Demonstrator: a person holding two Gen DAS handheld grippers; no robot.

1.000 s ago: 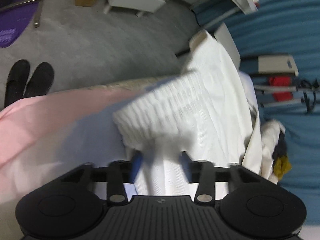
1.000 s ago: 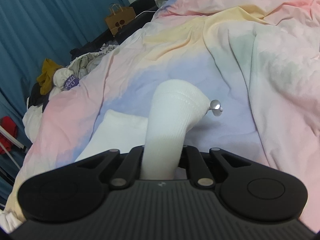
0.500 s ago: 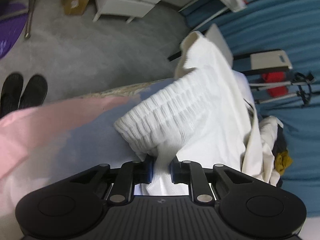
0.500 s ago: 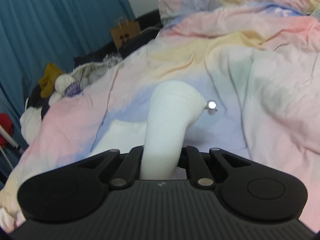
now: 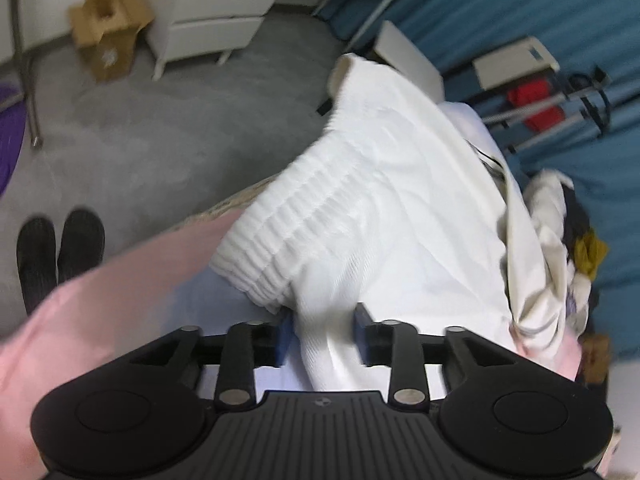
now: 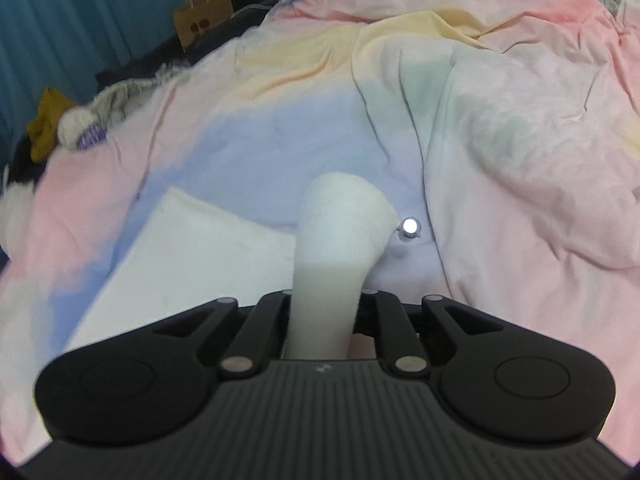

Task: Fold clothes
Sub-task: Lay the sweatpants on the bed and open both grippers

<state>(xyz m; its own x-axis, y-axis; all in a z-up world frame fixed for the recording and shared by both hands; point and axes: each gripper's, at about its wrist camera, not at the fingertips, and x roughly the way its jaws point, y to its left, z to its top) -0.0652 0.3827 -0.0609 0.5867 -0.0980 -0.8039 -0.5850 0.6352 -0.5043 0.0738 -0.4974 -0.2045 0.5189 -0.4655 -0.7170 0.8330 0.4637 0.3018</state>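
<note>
White shorts (image 5: 384, 216): on the bed (image 6: 500, 128), ribbed waistband raised. Left gripper (image 5: 323, 330): jaws parted, fabric lying loosely between them. Right gripper (image 6: 324, 304): jaws clamped on the waistband. Silver cord tip (image 6: 410, 226) beside.

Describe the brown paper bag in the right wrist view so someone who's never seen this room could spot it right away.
Start at the pastel quilt covering the bed, then look past its far left edge to the blue curtain. The paper bag stands upright there, in front of the curtain. It is the only brown boxy thing, with loop handles and dark round spots on its face.
</note>
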